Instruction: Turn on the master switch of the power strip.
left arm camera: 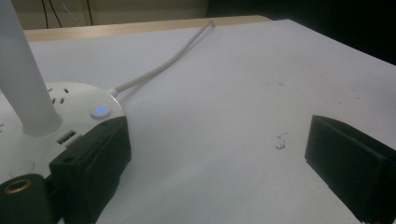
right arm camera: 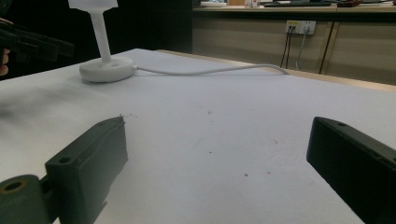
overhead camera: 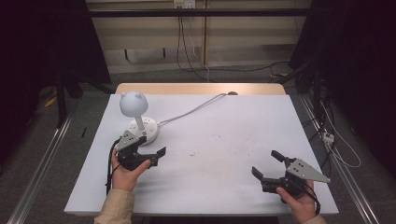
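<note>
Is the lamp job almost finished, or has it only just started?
Only just started, it seems. Nothing looks done yet: the white lamp stands upright, its shade unlit, though a small blue light glows on its base. In hand: the left gripper is open, one jaw right beside the base. The right gripper is open, far off. Probably left: pressing the button.

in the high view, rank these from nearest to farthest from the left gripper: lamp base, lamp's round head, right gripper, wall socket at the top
1. lamp base, right beside the left gripper, just behind it.
2. lamp's round head, above the base, farther back.
3. right gripper, across the table at the near right.
4. wall socket, at the back wall.
</note>
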`<state>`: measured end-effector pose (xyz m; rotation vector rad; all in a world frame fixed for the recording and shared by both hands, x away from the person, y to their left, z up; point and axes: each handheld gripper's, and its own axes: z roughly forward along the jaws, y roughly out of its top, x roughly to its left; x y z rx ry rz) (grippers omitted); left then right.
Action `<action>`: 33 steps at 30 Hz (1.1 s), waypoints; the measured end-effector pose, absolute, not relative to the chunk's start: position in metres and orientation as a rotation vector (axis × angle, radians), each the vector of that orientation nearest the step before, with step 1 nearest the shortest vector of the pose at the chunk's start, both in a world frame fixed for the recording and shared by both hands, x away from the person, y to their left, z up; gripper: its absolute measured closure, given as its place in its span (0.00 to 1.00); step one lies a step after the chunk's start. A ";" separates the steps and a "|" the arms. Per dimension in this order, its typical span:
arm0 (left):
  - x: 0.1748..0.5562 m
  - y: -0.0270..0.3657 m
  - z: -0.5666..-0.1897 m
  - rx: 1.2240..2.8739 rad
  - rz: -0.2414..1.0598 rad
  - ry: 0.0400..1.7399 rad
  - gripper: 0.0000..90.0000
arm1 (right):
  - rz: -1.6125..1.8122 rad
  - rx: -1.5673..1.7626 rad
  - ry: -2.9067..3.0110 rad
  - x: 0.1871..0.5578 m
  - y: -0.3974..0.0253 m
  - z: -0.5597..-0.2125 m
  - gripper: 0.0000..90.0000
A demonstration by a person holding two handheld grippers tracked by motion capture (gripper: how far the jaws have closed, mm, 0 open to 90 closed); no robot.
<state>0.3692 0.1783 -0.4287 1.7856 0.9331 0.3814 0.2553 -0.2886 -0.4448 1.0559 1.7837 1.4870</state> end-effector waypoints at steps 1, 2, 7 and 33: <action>0.369 0.179 -0.429 1.782 0.380 0.935 0.07 | 1.487 1.056 1.785 0.255 -0.288 -0.445 0.05; 0.369 0.180 -0.429 1.787 0.383 0.931 0.07 | 1.488 1.056 1.785 0.255 -0.288 -0.445 0.05; 0.366 0.187 -0.430 1.784 0.388 0.936 0.07 | 1.488 1.057 1.788 0.255 -0.289 -0.445 0.05; 0.357 0.215 -0.432 1.765 0.389 0.939 0.06 | 1.487 1.057 1.793 0.255 -0.289 -0.445 0.05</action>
